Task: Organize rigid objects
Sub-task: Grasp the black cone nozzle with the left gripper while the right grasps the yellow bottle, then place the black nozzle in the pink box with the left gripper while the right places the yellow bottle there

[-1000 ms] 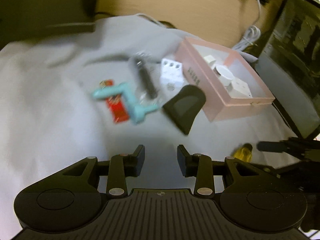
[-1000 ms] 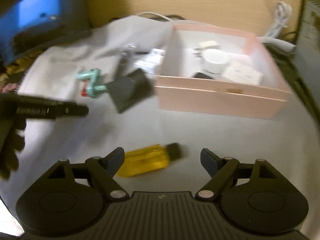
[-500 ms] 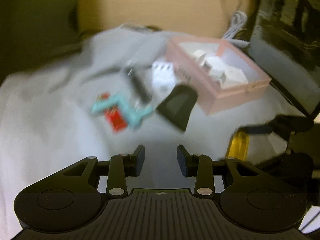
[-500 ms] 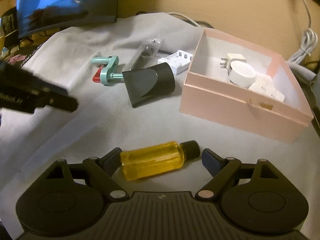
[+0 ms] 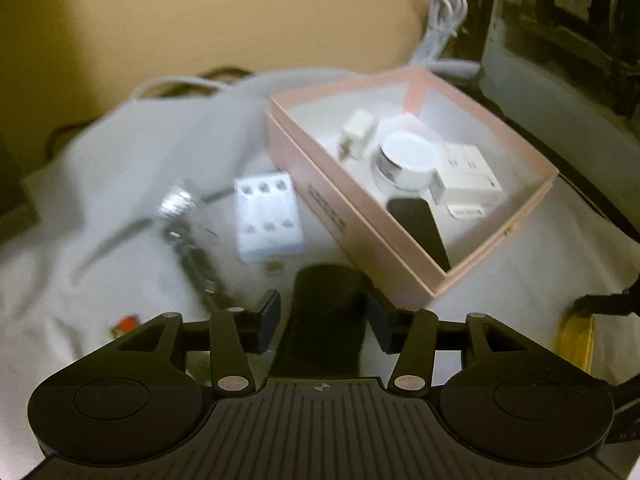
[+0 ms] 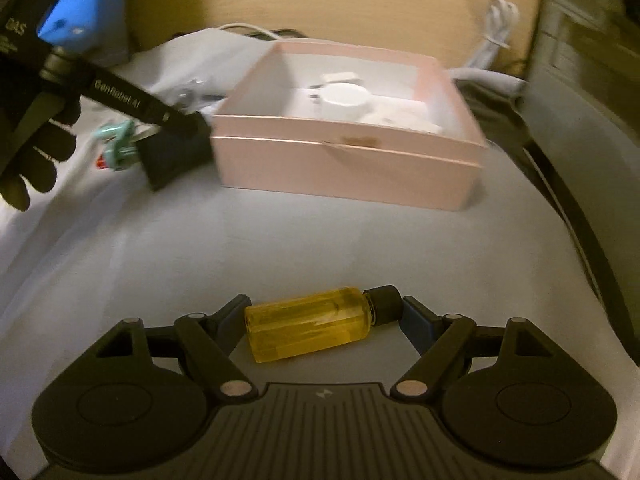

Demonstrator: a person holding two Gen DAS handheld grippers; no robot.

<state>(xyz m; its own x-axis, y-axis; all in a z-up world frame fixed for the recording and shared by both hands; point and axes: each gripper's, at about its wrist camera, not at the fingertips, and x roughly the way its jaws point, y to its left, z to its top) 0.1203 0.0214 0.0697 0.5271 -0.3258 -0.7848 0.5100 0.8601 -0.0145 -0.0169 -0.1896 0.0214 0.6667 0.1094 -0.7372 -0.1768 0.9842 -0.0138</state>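
A pink box (image 5: 348,216) (image 6: 348,160) stands on a grey cloth and holds a white round case (image 5: 408,158), a white plug and white adapters. My left gripper (image 5: 324,320) is open with a black wedge-shaped piece (image 5: 326,312) (image 6: 176,152) between its fingers, right beside the box's near corner. My right gripper (image 6: 324,316) is open around a yellow bottle (image 6: 312,328) with a black cap, which lies crosswise on the cloth between the fingertips. The bottle also shows at the right edge of the left wrist view (image 5: 578,340).
On the cloth left of the box lie a white battery holder (image 5: 268,216), a clear tube (image 5: 192,248), a teal tool (image 6: 118,142) and a red item (image 5: 126,324). A white cable (image 6: 496,36) and dark monitors stand behind and to the right.
My left gripper has moved forward onto the black wedge, which now sits between its fingers. My right gripper has closed in around the yellow bottle, fingertips now beside both its ends.
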